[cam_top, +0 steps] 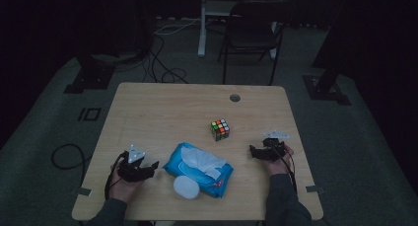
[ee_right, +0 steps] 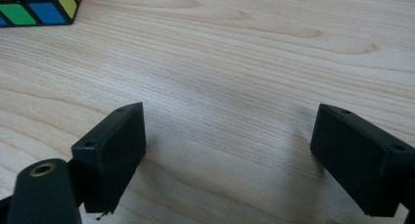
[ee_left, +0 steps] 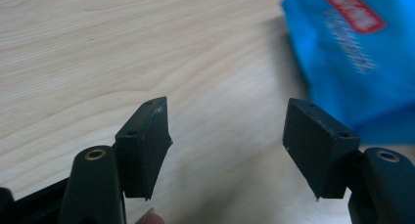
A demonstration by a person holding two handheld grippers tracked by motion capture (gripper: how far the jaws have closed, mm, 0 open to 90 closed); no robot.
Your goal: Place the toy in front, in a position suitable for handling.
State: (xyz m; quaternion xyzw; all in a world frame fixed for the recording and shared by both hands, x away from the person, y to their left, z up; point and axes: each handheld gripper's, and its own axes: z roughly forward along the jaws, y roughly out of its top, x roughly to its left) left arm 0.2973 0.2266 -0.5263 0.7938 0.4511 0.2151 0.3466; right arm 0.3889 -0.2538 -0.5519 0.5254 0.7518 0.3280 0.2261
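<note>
Table: a light wooden table (cam_top: 162,107) is standing in a dim room, with a round cable hole (cam_top: 235,97) near its far edge.
Left gripper: the left gripper (cam_top: 153,165) is resting in the person's left hand (cam_top: 123,185) on the near left part of the table, pointing toward the wipes pack. In the left gripper view (ee_left: 227,136) its jaws are standing spread apart with bare wood between them, gripping nothing.
Right gripper: the right gripper (cam_top: 252,151) is sitting in the person's right hand (cam_top: 281,164) on the near right part of the table, pointing left. In the right gripper view (ee_right: 230,145) its jaws are gaping wide over bare wood, holding nothing.
Wipes pack: a blue pack of wet wipes (cam_top: 199,168) is lying between the two grippers, with a white wipe sticking up from its top. Its blue corner (ee_left: 352,57) is showing just beside the left gripper.
White lid: a round white lid (cam_top: 186,187) is lying against the near edge of the pack.
Puzzle cube: a colourful puzzle cube (cam_top: 220,129) is sitting beyond the pack, near the middle of the table, apart from both grippers. Its corner (ee_right: 39,6) is appearing at the top left of the right gripper view.
Background: a dark chair (cam_top: 251,33) and cables (cam_top: 162,63) are lying on the floor beyond the table.
</note>
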